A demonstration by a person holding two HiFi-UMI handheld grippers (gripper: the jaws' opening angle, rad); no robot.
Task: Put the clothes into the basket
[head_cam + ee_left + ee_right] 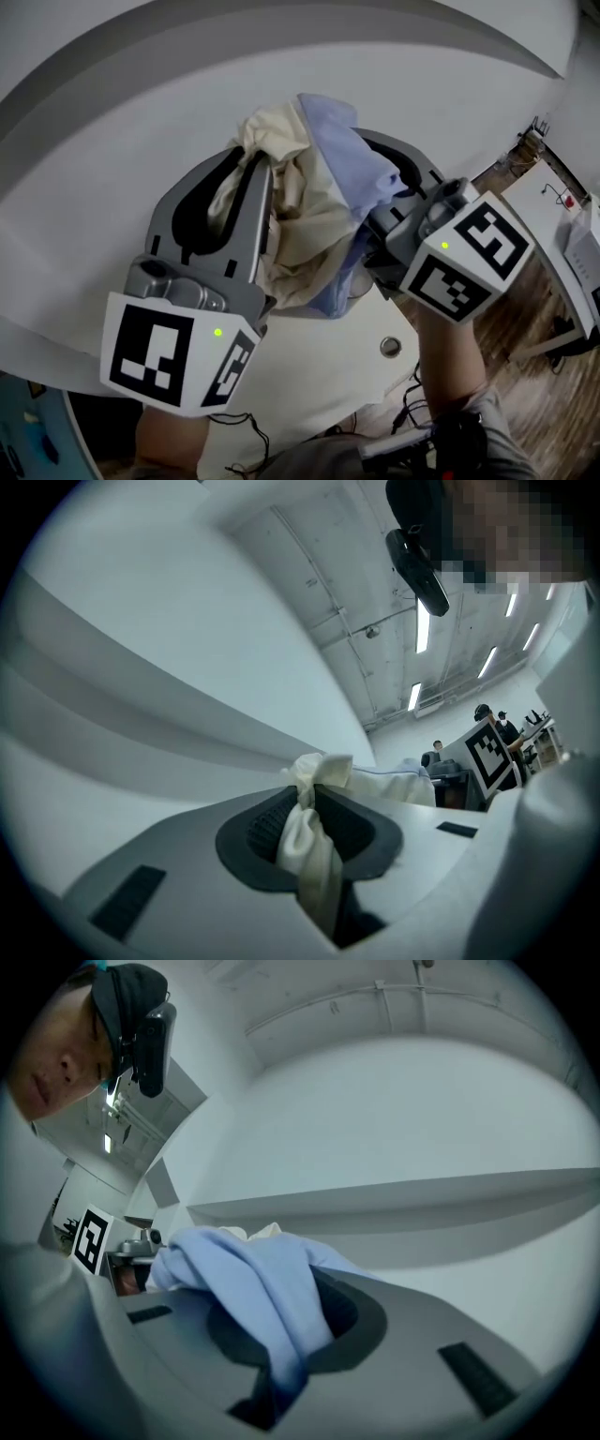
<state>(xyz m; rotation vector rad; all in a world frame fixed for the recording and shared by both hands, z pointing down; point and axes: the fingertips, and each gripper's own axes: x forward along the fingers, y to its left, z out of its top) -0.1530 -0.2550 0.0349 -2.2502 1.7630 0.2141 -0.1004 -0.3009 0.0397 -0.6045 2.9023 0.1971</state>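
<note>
Both grippers are the same build: pale grey moulded shell, black ribbed pads [262,832] lining the jaws, dark rectangular slots [127,902] inset in the shell. That goes for the left gripper [309,819] and the right gripper [281,1326]. Each carries a white cube with black square markers, left cube [173,352] and right cube [469,253], with a small green light [217,331] on one face. A silver block [173,279] is mounted just ahead of each cube. Person wears a dark cap [131,983] and a black head camera [150,1040]. The right forearm ends in what looks like a grey sleeve [492,417], but it's at the frame edge, so not certain.
</note>
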